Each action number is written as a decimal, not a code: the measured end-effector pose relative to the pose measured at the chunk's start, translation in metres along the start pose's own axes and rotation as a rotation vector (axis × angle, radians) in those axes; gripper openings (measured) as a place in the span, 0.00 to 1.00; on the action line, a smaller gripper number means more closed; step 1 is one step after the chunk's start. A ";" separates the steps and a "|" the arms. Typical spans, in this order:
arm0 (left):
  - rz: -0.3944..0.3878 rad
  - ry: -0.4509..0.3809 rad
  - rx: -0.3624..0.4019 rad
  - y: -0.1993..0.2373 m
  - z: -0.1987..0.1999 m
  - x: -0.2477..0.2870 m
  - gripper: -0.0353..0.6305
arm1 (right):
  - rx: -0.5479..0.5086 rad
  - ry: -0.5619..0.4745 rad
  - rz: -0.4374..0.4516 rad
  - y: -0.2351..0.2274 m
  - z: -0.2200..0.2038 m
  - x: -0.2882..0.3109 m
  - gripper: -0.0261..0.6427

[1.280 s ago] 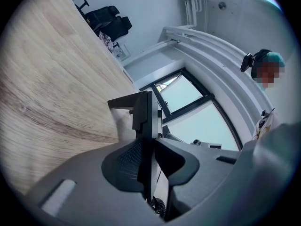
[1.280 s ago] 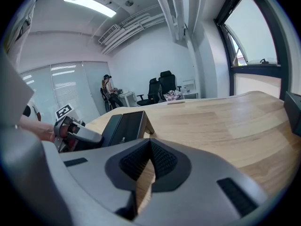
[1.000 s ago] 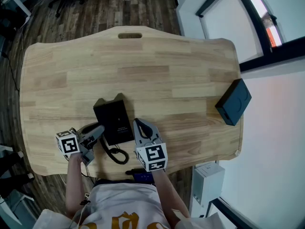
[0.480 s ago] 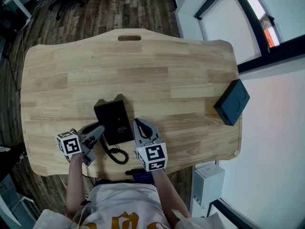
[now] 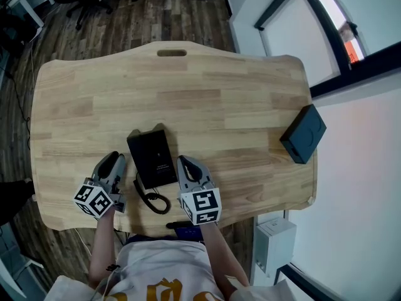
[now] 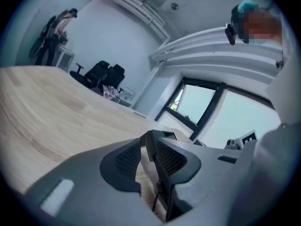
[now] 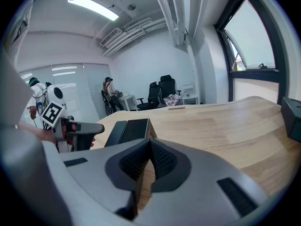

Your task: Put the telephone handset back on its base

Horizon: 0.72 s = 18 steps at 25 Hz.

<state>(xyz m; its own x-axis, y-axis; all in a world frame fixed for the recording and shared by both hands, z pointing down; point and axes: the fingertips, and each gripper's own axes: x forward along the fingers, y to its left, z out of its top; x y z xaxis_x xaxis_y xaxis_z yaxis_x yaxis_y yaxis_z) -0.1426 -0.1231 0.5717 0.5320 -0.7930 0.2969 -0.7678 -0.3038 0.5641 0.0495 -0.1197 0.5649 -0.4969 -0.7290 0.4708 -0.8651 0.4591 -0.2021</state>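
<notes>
The black telephone (image 5: 153, 158) lies flat near the table's front edge. Its handset (image 5: 136, 158) rests along the left side of the base, and the coiled cord (image 5: 150, 200) loops out in front. My left gripper (image 5: 113, 160) stands just left of the phone and clear of it. In the left gripper view its jaws (image 6: 148, 142) are open with a narrow gap and nothing between the pads. My right gripper (image 5: 184, 162) sits just right of the phone with its tips together and nothing held. The right gripper view shows the phone (image 7: 128, 130) ahead on the left.
A black box (image 5: 304, 133) sits at the table's right edge, also seen as a black box (image 7: 292, 119) in the right gripper view. The wooden table (image 5: 207, 93) has a handle slot (image 5: 171, 52) at its far edge. Office chairs and people stand beyond the table.
My left gripper has drawn back to the left, off the phone's side, and now points up the table. The handset stays on the base. The right gripper has not moved.
</notes>
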 end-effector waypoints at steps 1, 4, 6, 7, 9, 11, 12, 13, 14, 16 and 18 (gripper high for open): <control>0.013 -0.007 0.040 -0.001 0.004 -0.003 0.21 | -0.003 -0.002 -0.001 0.001 0.001 -0.001 0.05; 0.016 0.004 0.119 -0.008 0.008 -0.006 0.21 | -0.010 -0.008 0.005 0.008 0.004 -0.002 0.05; 0.006 0.001 0.134 -0.013 0.009 -0.007 0.21 | -0.016 -0.014 0.011 0.014 0.007 -0.003 0.05; 0.000 -0.003 0.138 -0.017 0.010 -0.007 0.21 | -0.021 -0.016 0.013 0.016 0.009 -0.003 0.05; -0.011 -0.013 0.151 -0.024 0.012 -0.009 0.15 | -0.031 -0.020 0.018 0.021 0.011 -0.004 0.05; -0.016 -0.024 0.169 -0.031 0.016 -0.011 0.07 | -0.040 -0.027 0.019 0.023 0.015 -0.007 0.05; -0.017 -0.026 0.180 -0.034 0.018 -0.011 0.06 | -0.043 -0.031 0.017 0.024 0.017 -0.008 0.05; -0.016 -0.026 0.192 -0.036 0.019 -0.011 0.06 | -0.045 -0.035 0.013 0.024 0.018 -0.010 0.05; -0.016 -0.024 0.204 -0.038 0.020 -0.012 0.06 | -0.046 -0.038 0.007 0.024 0.020 -0.012 0.05; -0.018 -0.025 0.223 -0.044 0.022 -0.013 0.06 | -0.052 -0.048 0.000 0.024 0.023 -0.017 0.05; -0.022 -0.030 0.232 -0.050 0.025 -0.014 0.06 | -0.062 -0.060 -0.004 0.024 0.027 -0.023 0.05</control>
<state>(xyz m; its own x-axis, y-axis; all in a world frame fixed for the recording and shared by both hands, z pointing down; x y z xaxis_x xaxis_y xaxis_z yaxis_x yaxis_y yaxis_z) -0.1205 -0.1103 0.5196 0.5412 -0.7993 0.2613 -0.8196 -0.4319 0.3765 0.0382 -0.1058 0.5257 -0.4984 -0.7591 0.4187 -0.8620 0.4854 -0.1459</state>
